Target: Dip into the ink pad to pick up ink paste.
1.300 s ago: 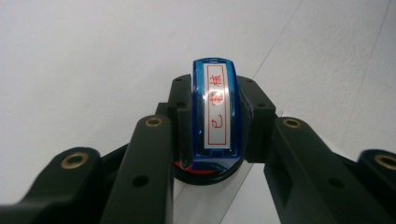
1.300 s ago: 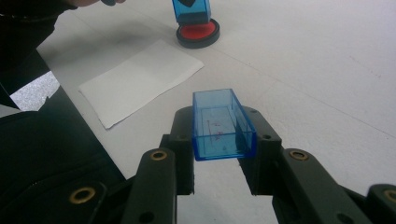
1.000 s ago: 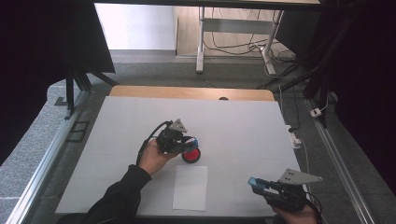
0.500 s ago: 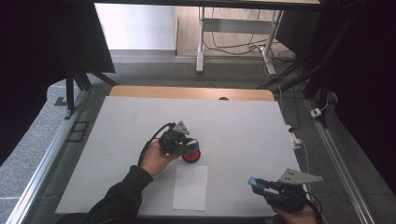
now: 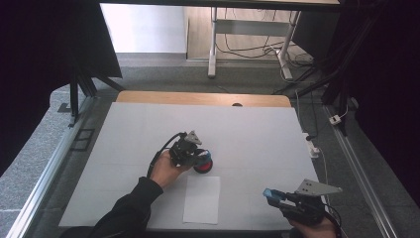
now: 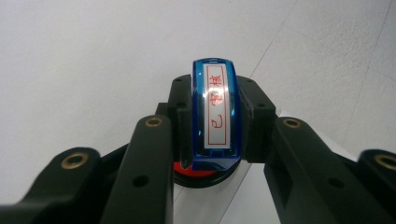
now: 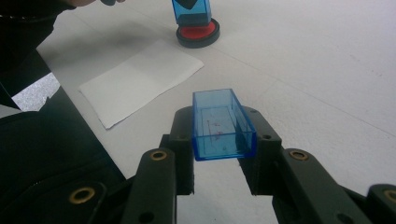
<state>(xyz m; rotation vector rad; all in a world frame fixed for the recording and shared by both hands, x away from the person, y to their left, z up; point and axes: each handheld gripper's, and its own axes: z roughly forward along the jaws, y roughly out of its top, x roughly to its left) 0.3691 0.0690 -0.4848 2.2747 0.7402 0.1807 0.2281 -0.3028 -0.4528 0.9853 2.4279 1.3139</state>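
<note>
Blue plastic is pinched in both grippers: the left gripper [image 6: 215, 140] clamps the stamp [image 6: 215, 112], set down on the red ink pad [image 5: 203, 165] mid-table, just beyond the paper sheet [image 5: 202, 199]. The right gripper [image 7: 219, 154] holds the stamp's cap [image 7: 222, 123] near the table's front right corner. If the stamp lifts tilted, the light pad could likely drag along or ink the white table [image 5: 257, 129] cover. Around it lie grey carpet [image 5: 29, 163], black curtains, and cables under a desk frame behind.
</note>
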